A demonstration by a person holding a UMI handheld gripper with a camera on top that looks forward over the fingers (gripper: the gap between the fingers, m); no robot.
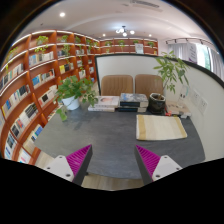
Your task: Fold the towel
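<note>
Claw-mounted camera looks forward, high over the table (100, 135).

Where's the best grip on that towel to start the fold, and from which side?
Probably take the towel at its near edge, coming straight ahead from the gripper's side: it lies flat and spread on the table, beyond the open fingers, and that edge faces them with nothing in between.

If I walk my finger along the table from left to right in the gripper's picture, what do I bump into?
Leafy potted plant → stack of books → grey box → dark pot with tall plant. The folded towel lies nearer, ahead of the open gripper.
</note>
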